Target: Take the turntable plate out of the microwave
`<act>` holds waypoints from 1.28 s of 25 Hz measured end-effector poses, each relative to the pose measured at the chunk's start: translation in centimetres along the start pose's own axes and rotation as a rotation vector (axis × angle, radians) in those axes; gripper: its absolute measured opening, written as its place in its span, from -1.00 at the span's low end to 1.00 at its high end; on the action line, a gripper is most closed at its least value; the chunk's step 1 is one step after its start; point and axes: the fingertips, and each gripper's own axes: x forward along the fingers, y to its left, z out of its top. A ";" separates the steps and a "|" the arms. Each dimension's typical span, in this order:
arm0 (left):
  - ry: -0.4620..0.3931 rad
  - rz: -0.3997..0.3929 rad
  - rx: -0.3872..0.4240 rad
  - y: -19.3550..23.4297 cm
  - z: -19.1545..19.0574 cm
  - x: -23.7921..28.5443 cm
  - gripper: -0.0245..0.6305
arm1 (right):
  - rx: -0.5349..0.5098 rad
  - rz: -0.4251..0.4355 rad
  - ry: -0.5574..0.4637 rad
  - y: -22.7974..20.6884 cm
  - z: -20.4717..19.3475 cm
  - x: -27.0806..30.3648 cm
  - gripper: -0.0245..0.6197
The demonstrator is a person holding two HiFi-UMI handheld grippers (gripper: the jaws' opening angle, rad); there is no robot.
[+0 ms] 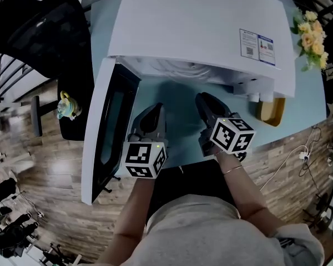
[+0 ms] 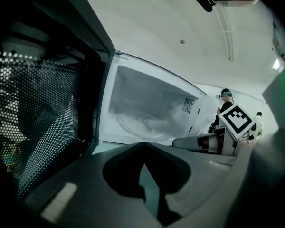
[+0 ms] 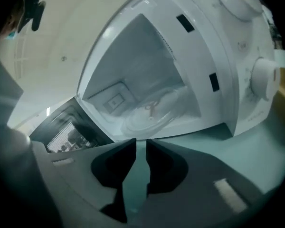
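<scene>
Turntable plate [image 3: 149,117] inside microwave [image 1: 200,26] — beyond left gripper [image 2: 142,146], fingers pressed together, and right gripper [image 3: 141,142], fingers slightly parted.

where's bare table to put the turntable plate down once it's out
Bare tabletop lies before the microwave, between its open door and the amber block; left gripper and right gripper crowd its near side. A second strip runs right of the block, below the flowers.

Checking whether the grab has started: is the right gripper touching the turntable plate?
Apart. The right gripper view shows the right gripper outside the microwave, with bare table between its tips and the turntable plate lying inside.
</scene>
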 end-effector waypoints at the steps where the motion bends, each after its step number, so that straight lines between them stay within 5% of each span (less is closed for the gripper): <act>1: 0.002 0.001 -0.001 0.1 -0.1 0.1 -0.91 | 0.044 0.001 -0.007 -0.2 0.1 0.4 -0.67; 7: 0.015 -0.007 -0.007 0.2 -0.3 0.7 -0.92 | 0.273 0.066 -0.115 -0.4 1.5 1.9 -0.24; 12: 0.026 -0.011 -0.016 0.3 -0.7 1.0 -0.91 | 0.447 0.082 -0.136 -1.4 1.6 3.1 -0.19; 17: 0.035 -0.014 -0.011 0.5 -1.0 1.2 -0.92 | 0.528 0.102 -0.173 -2.0 2.2 3.8 -0.50; 32: 0.072 -0.116 -0.081 -0.7 -1.9 2.2 -0.84 | 0.578 0.114 -0.190 -2.4 2.0 3.6 -0.67</act>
